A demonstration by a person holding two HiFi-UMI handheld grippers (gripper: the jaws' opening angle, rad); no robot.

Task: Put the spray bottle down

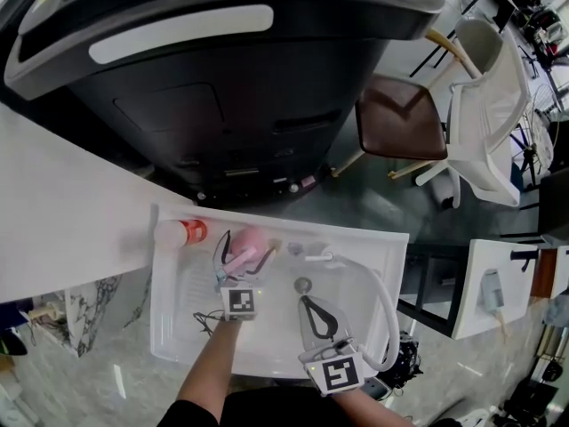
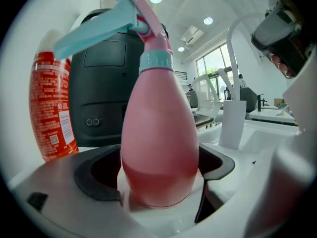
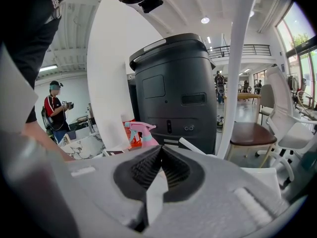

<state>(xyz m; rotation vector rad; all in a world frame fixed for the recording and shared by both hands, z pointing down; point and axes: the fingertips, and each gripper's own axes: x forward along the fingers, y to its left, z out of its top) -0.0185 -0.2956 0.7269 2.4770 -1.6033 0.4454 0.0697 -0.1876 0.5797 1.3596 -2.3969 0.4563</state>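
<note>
Pink spray bottle (image 2: pixel 158 128) with teal trigger and collar stands upright at the back left of the white sink (image 1: pixel 178 327), its base looks down on the white surface, pinkish liquid in the lower part. Left gripper (image 2: pixel 158 170) pinches it, dark pads against both sides of the body low down; in the head view the same gripper (image 1: pixel 244 249) reaches in from the near side. Red-orange labelled bottle (image 2: pixel 52 108) just beside the spray bottle on its left, at the sink's back left corner (image 1: pixel 182 232). Right gripper (image 3: pixel 161 150) has its jaws pressed together, nothing between them, over the sink's middle near the drain (image 1: pixel 303 284). Faucet (image 1: pixel 316 256) at the back rim, white hose (image 1: pixel 384 305) curving along the right side. Big black machine (image 1: pixel 240 87) behind the sink, brown-seat chair (image 1: pixel 400 118) to its right.
</note>
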